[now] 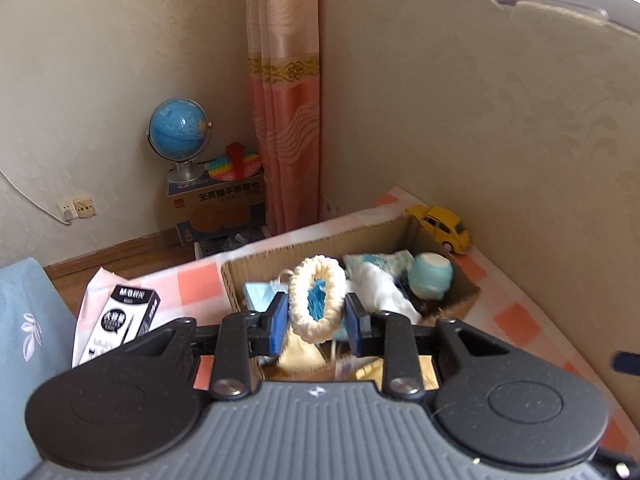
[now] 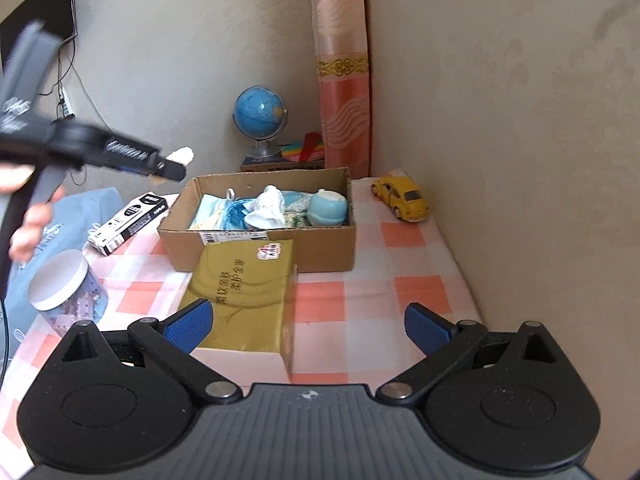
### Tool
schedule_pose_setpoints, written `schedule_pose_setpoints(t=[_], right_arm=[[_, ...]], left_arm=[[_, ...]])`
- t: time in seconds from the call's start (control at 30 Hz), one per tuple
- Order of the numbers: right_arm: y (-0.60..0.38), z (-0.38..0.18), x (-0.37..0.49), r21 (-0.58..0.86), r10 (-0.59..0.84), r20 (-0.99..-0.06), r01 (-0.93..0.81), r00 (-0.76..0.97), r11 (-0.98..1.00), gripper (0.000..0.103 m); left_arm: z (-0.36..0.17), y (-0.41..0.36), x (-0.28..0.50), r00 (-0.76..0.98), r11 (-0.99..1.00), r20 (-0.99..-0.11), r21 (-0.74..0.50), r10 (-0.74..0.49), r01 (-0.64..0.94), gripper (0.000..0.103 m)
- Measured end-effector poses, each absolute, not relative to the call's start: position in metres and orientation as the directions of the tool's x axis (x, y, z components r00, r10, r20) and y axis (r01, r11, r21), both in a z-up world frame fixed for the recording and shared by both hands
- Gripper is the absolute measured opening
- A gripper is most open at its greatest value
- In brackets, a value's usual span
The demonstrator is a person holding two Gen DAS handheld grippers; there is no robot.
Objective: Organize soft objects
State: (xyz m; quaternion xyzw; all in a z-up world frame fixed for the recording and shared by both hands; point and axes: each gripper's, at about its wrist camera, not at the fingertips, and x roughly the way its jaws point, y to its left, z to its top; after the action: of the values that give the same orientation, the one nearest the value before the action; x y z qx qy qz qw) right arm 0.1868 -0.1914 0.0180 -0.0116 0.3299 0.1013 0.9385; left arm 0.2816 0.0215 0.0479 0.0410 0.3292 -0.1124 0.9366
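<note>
Ring [image 1: 317,298]: cream knitted loop, upright between left gripper [image 1: 318,320] pads, hanging above cardboard box [image 1: 256,258].
Axis: long side roughly vertical, tilted slightly.
Grip: pads narrow, close at both sides of the loop; contact not certain, probably barely pinched.
Box contents: blue and white soft things piled inside.
Right gripper [image 2: 310,326]: spread wide, empty, just above gold packet [image 2: 244,292], before the box.
Nearer hand: left.
</note>
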Motion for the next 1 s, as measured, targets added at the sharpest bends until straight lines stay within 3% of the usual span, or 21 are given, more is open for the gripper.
schedule_pose_setpoints(t=[0.1,0.17,0.2,0.23,0.53,1.0], right_arm=[[-0.192,0.02,0.181,0.019,0.164,-0.614,-0.194,0.772,0.981,0.103],[-0.194,0.022,0.178,0.014,0.158,-0.606,-0.189,0.78,0.982,0.103],[-0.194,0.023,0.177,0.014,0.159,-0.605,-0.19,0.78,0.982,0.103],[-0.194,0.024,0.176,0.013,0.157,-0.603,-0.187,0.782,0.982,0.103],[-0.191,0.028,0.172,0.01,0.154,-0.601,-0.185,0.784,0.983,0.103],[-0.175,0.029,0.166,-0.035,0.032,-0.688,-0.077,0.725,0.996,0.103]], left_arm=[[0.045,0.016,0.297,0.774,0.977,-0.618,0.038,-0.141,0.208,0.037],[0.044,0.013,0.303,0.783,0.98,-0.61,0.058,-0.117,0.191,0.069],[0.043,0.012,0.304,0.791,0.982,-0.603,0.066,-0.104,0.179,0.091],[0.044,0.012,0.303,0.806,0.983,-0.585,0.073,-0.093,0.167,0.099],[0.051,0.021,0.252,0.85,0.984,-0.523,0.106,-0.066,0.142,0.102],[0.045,0.016,0.14,0.752,0.996,-0.659,0.062,-0.008,0.064,0.102]])
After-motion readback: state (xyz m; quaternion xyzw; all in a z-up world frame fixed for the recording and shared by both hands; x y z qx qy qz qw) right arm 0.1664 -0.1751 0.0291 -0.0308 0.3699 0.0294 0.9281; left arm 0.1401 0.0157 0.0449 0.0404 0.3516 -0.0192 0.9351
